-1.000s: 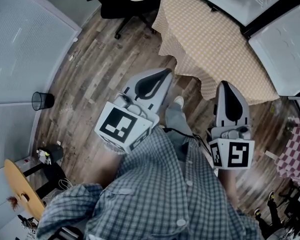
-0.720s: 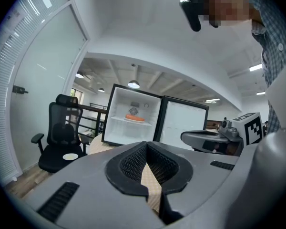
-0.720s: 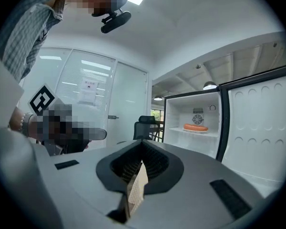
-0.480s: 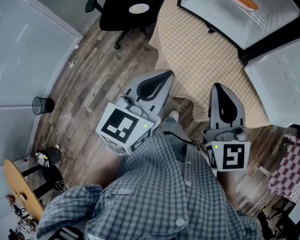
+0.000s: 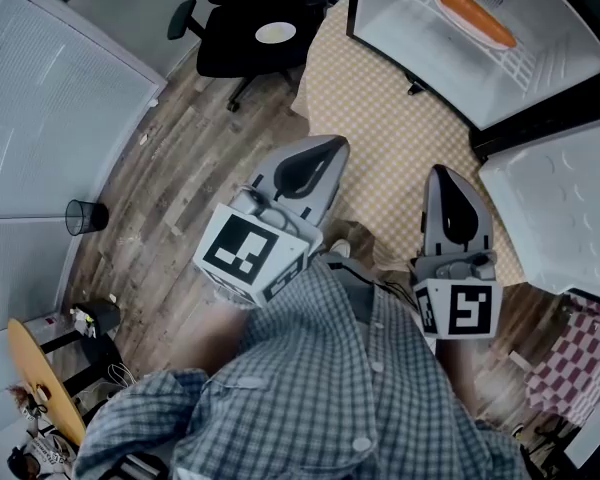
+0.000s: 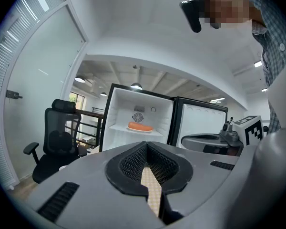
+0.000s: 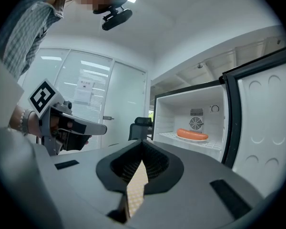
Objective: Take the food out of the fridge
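though closed and empty, left tool (image 5: 325, 148) and right tool (image 5: 448, 175) at the tablecloth (image 5: 380, 118) edge, open fridge (image 5: 405, 43) and sausage (image 5: 477, 15) ahead

Below me the wood-plank floor (image 5: 180, 158) carries a black office chair (image 5: 242, 13), with a pale round plate (image 5: 276, 33) lying on its seat. A wire bin (image 5: 84, 210) stands on the planks by the glass wall (image 5: 50, 98). Ahead of me the table in its checked cloth (image 5: 400, 138) bears the open fridge (image 5: 430, 48). Inside it I see the white wire shelf (image 5: 525, 65) holding a pale oval dish (image 7: 192, 140), and one sausage (image 5: 477, 14) lies on that dish.
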The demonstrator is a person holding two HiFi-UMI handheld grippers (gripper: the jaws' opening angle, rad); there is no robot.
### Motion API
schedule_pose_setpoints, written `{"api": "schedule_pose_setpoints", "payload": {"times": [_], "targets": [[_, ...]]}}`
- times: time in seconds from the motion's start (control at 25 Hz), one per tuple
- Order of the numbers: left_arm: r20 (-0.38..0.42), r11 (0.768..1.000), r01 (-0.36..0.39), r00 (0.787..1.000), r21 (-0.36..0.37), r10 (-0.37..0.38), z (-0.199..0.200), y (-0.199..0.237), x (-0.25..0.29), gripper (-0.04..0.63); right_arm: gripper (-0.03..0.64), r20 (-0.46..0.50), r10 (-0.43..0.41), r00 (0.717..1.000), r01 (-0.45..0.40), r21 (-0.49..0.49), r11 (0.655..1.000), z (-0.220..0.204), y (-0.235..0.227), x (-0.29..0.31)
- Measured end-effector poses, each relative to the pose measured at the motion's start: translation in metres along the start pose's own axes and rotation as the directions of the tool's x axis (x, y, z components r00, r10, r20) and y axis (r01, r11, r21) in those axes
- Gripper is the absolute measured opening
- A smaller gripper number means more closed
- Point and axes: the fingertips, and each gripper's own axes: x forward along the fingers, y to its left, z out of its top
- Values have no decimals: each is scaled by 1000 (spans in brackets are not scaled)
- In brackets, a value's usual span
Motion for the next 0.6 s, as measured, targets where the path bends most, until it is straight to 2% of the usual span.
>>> {"api": "schedule_pose_setpoints", "payload": {"times": [0.24,0.4,0.6], "targets": [[-1,1000,9,1000,20,-9,9,-5,23,5,11,1,-21,1000,21,-13,1000,4,-22,5],[-2,999,33,999,30,-33,13,-7,36,5,11,12,-50,999,50,16,999,8,-34,7],[-12,996,87,996,27,-87,14,-9,55,5,11,-19,-92,996,92,10,996,0,-47,12]]}}
